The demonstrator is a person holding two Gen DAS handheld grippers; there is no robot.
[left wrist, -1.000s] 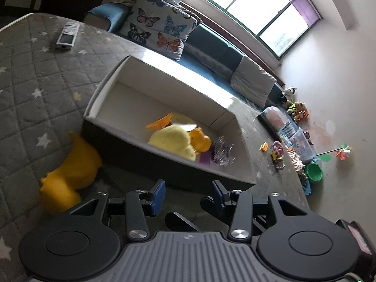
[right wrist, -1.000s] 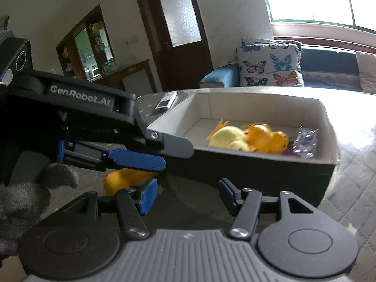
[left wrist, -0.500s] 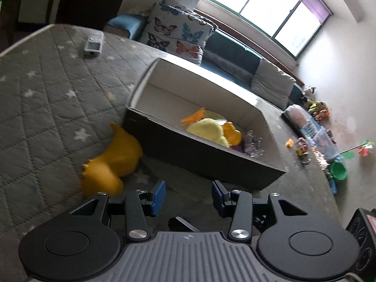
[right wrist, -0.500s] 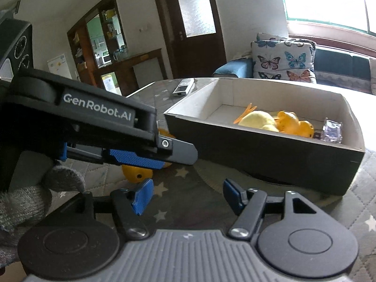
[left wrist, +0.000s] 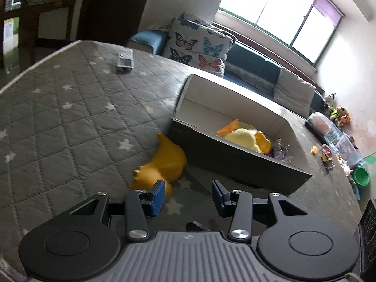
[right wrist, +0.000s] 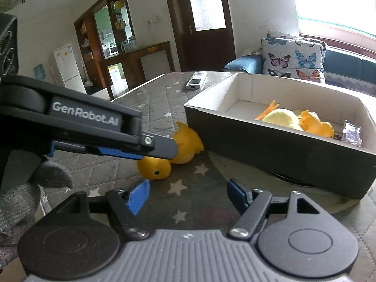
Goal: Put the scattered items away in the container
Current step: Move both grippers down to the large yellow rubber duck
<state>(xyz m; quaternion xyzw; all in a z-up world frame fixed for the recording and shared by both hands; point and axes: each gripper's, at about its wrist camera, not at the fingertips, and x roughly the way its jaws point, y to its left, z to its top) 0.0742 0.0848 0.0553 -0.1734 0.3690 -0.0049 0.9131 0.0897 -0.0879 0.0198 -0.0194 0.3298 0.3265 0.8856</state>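
Note:
A yellow-orange toy duck [left wrist: 162,164] [right wrist: 174,150] lies on its side on the grey starred quilt, just left of the black box's near corner. The box [left wrist: 237,157] [right wrist: 270,145] has white inner walls and holds a pale yellow plush [left wrist: 242,137] [right wrist: 282,118], a small orange duck [right wrist: 315,124] and a shiny wrapped item [right wrist: 351,132]. My left gripper [left wrist: 186,195] is open, with its left fingertip close to the lying duck's head. In the right wrist view the left gripper [right wrist: 155,150] hangs over the duck. My right gripper [right wrist: 188,193] is open and holds nothing, a little short of the duck.
A remote control [left wrist: 125,60] [right wrist: 197,80] lies on the far part of the quilt. Behind the bed stand a butterfly cushion [left wrist: 199,47] and a blue sofa [left wrist: 258,68]. Toys and a green bucket [left wrist: 362,176] sit on the floor at right. A gloved hand [right wrist: 28,188] holds the left gripper.
Both grippers have pulled back from the box and swung left, so the lying duck now sits near the middle, close before the left gripper's fingers. Both stay open.

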